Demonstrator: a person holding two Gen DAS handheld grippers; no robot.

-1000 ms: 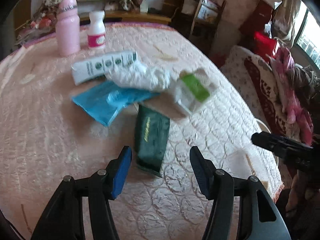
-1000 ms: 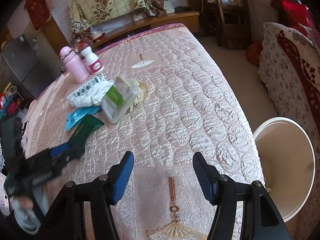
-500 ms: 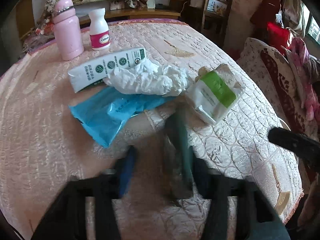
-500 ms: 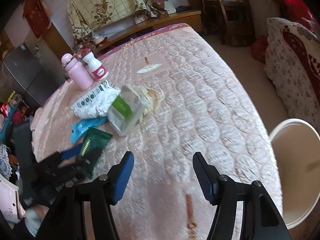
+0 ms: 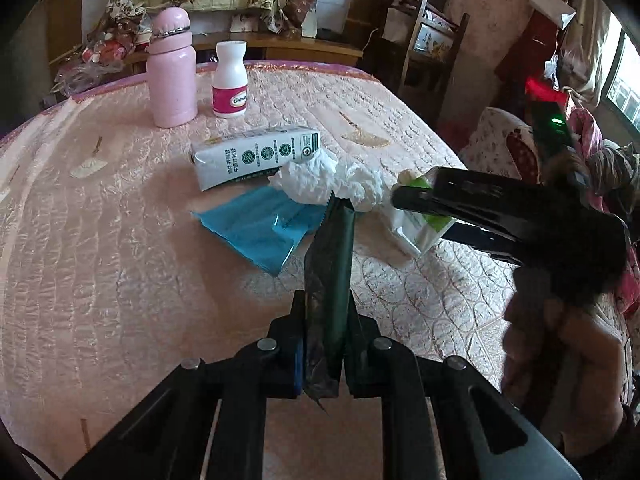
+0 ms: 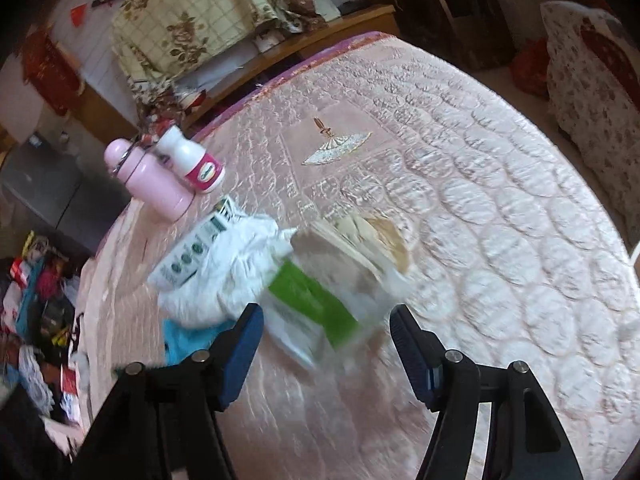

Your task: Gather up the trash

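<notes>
Trash is only starting to go: we are clamping the left gripper (image 5: 325,354) on the dark green wrapper (image 5: 330,280), while the right gripper (image 6: 326,344), jaws just opening wider, is straddling the green-and-white packet (image 6: 316,312), leaving tissue (image 5: 332,182), blue wrapper (image 5: 260,228) and carton (image 5: 256,156).

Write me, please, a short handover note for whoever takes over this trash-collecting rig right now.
Left gripper: shut on the dark green wrapper, lifted off the pink quilted table.
Right gripper: open, its jaws have just been widening; they frame the white and green packet without gripping it.
On the table: crumpled tissue, blue wrapper, white carton. The pink bottle and white pill bottle stand behind them.
Done: green wrapper picked up.
Left: bin it, grip the packet, then collect the rest. No bin shows in either view now.
</notes>
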